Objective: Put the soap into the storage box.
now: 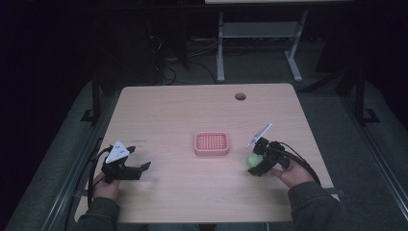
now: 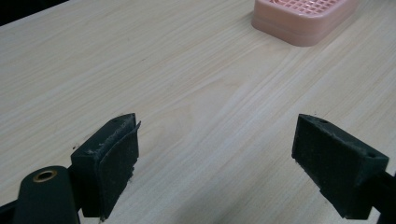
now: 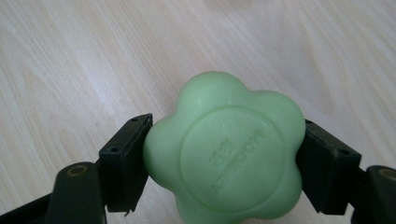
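A green flower-shaped soap (image 3: 224,151) sits between the two black jaws of my right gripper (image 3: 224,163), which is shut on it; in the high view the soap (image 1: 253,160) is at the right of the table, just above the wood, with my right gripper (image 1: 257,161) around it. A pink slotted soap dish (image 1: 211,143) lies at the table's middle, left of the soap. My left gripper (image 1: 137,169) rests near the front left, open, with bare wood between its jaws (image 2: 215,163). The pink dish (image 2: 303,18) shows at the top right of the left gripper view.
The light wooden table (image 1: 183,110) has a round cable hole (image 1: 240,96) near its far edge. Beyond it stand a white desk frame (image 1: 260,43) and cables on the dark floor. Both of the person's hands enter from the front edge.
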Action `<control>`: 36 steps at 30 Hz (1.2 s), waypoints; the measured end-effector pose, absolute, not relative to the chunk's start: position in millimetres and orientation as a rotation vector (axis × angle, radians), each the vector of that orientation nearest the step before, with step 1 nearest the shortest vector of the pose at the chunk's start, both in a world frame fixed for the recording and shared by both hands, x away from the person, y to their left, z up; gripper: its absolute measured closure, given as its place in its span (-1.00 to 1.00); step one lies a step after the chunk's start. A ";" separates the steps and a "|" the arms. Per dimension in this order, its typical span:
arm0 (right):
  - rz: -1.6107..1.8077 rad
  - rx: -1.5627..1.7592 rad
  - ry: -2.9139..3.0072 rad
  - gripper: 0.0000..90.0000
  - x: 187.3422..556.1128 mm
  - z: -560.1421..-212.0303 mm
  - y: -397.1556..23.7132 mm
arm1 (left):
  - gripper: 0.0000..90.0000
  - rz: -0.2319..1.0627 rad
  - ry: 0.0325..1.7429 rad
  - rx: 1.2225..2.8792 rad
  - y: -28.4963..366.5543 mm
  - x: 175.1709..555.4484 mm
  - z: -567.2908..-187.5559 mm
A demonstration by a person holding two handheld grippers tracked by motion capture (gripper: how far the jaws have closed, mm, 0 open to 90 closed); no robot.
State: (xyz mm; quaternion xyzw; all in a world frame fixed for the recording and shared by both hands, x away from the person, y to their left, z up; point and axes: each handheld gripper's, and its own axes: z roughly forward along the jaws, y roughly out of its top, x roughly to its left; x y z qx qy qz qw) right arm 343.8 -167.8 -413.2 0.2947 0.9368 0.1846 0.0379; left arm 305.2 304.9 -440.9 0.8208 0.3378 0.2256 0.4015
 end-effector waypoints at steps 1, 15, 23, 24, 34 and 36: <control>0.569 0.902 2.876 -0.42 345.1 -412.4 -166.4 | -0.68 0.571 0.854 2.074 304.9 305.2 -440.9; 0.567 0.820 2.897 -0.42 359.3 -398.5 -142.1 | -0.68 0.571 0.857 2.063 305.8 305.1 -440.0; 0.567 0.784 2.909 -0.42 367.5 -393.2 -129.4 | -0.68 0.568 0.860 2.053 305.3 305.4 -440.1; 0.565 0.778 2.915 -0.42 368.2 -392.9 -127.3 | -0.68 0.569 0.860 2.051 305.3 305.3 -440.1; 0.559 0.747 2.920 -0.42 377.6 -390.1 -110.1 | -0.68 0.569 0.857 2.052 305.6 305.3 -439.6; 0.558 0.746 2.923 -0.42 380.1 -389.4 -108.5 | -0.68 0.569 0.857 2.051 305.6 305.4 -439.7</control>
